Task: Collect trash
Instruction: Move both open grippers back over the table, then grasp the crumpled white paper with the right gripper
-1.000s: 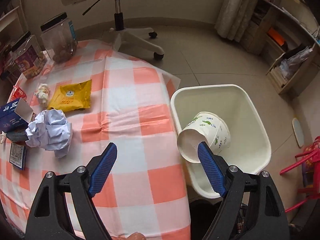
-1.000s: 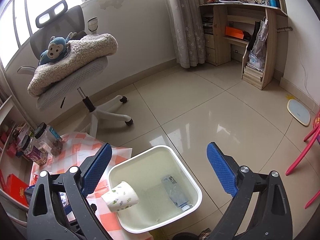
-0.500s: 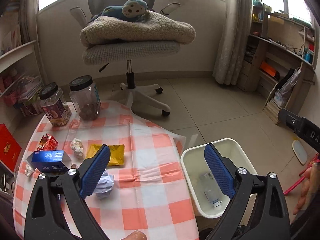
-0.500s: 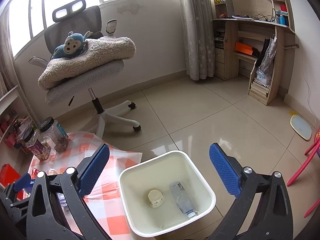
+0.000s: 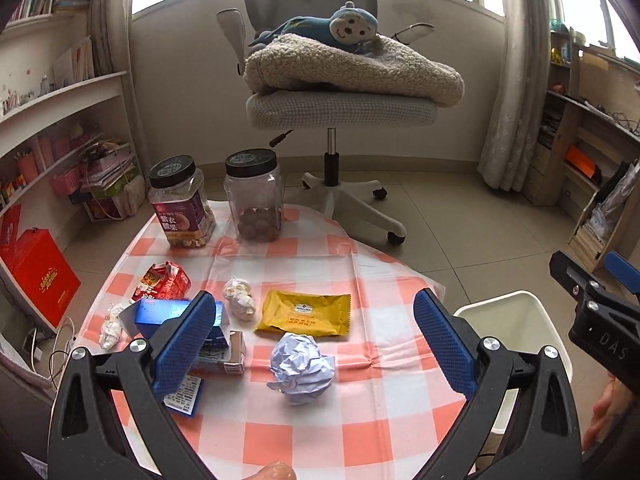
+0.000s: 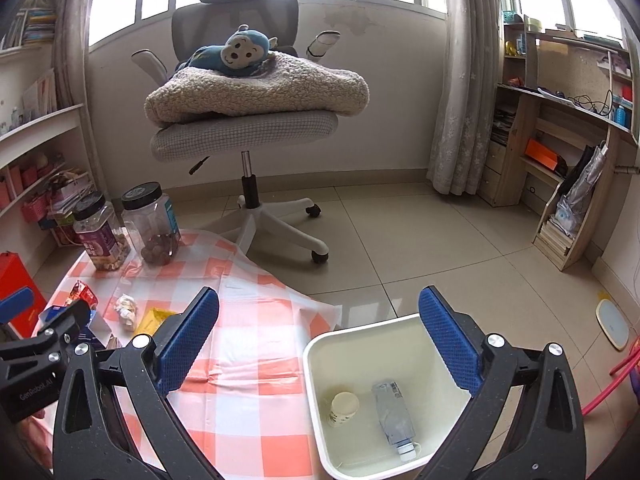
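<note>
A white bin (image 6: 320, 364) stands right of the checked table; a paper cup (image 6: 343, 408) and a flattened plastic bottle (image 6: 394, 418) lie in it. The bin's rim shows in the left wrist view (image 5: 500, 312). On the table lie a crumpled paper ball (image 5: 301, 366), a yellow packet (image 5: 306, 314), a small white wad (image 5: 239, 300), a red wrapper (image 5: 164, 280), a blue box (image 5: 168, 314) and another white wad (image 5: 111, 326). My left gripper (image 5: 314, 340) is open and empty above the paper ball. My right gripper (image 6: 318, 338) is open and empty above the bin.
Two black-lidded jars (image 5: 182, 202) (image 5: 254, 196) stand at the table's far edge. An office chair (image 5: 332, 108) with a blanket and a monkey toy is behind it. Shelves stand left and right. A red box (image 5: 36, 276) is on the floor at left.
The paper cup left my left gripper and dropped into the bin. My left gripper swung back and up from the bin to face the table. The right view rose slightly.
</note>
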A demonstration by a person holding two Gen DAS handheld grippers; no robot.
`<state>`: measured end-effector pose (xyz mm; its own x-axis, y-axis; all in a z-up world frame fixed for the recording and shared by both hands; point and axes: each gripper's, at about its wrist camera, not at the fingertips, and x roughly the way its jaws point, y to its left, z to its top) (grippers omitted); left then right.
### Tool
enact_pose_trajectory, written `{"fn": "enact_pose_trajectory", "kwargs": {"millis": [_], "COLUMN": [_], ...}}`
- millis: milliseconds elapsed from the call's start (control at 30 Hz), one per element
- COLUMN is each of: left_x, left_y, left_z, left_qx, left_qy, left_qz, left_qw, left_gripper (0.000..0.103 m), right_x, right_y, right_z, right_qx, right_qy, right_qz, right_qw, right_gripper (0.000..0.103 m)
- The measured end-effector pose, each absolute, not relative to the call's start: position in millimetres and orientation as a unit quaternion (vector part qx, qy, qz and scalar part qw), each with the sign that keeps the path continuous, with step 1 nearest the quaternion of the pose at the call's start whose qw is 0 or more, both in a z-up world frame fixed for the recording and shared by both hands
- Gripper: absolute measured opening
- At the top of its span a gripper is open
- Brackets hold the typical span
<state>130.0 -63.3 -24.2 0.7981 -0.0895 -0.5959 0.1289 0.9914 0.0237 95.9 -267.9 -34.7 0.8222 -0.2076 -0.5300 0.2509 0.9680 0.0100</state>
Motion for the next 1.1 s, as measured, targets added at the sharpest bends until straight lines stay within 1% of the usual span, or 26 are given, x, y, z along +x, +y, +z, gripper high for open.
{"fn": "enact_pose_trajectory", "kwargs": {"millis": [133, 367, 567, 767, 800, 867, 900, 933, 967, 1000, 1100], "left_x": [141, 157, 160, 171, 174, 179, 182, 185, 189, 193, 205], "left_y": [-25, 50, 103, 137, 142, 151, 156, 161, 166, 171, 192], "left_z": [-21, -25, -23, -23, -24, -27, -29, -32, -35, -38, -54], "left_qx": [-0.001, -0.066, -0.112, -0.137, -0.14, -0.143, -0.144, -0.145, -0.145, -0.146, -0.156], "left_qy": [0.334, 0.383, 0.388, 0.393, 0.394, 0.399, 0.402, 0.405, 0.41, 0.415, 0.438], "left_qz": [-0.027, 0.034, 0.072, 0.098, 0.102, 0.11, 0.116, 0.122, 0.127, 0.134, 0.157], "left_qw": [0.942, 0.921, 0.912, 0.904, 0.903, 0.899, 0.897, 0.894, 0.892, 0.888, 0.871], "left_gripper": [0.096, 0.096, 0.096, 0.096, 0.096, 0.096, 0.096, 0.096, 0.096, 0.096, 0.096], "right_x": [112, 142, 164, 187, 191, 198, 202, 206, 208, 209, 207], "right_y": [-238, -173, -124, -94, -93, -90, -89, -87, -85, -84, -80], "right_z": [-46, -81, -118, -145, -149, -154, -157, -160, -164, -165, -158], "right_qx": [0.031, 0.007, -0.001, 0.008, 0.012, 0.021, 0.023, 0.026, 0.032, 0.037, 0.033], "right_qy": [0.295, 0.369, 0.433, 0.469, 0.473, 0.483, 0.491, 0.5, 0.508, 0.51, 0.497], "right_qz": [-0.087, -0.01, 0.042, 0.054, 0.053, 0.054, 0.059, 0.068, 0.077, 0.082, 0.089], "right_qw": [0.951, 0.929, 0.9, 0.881, 0.879, 0.874, 0.869, 0.863, 0.858, 0.855, 0.862], "right_gripper": [0.096, 0.096, 0.096, 0.096, 0.095, 0.082, 0.06, 0.031, 0.023, 0.02, 0.019]}}
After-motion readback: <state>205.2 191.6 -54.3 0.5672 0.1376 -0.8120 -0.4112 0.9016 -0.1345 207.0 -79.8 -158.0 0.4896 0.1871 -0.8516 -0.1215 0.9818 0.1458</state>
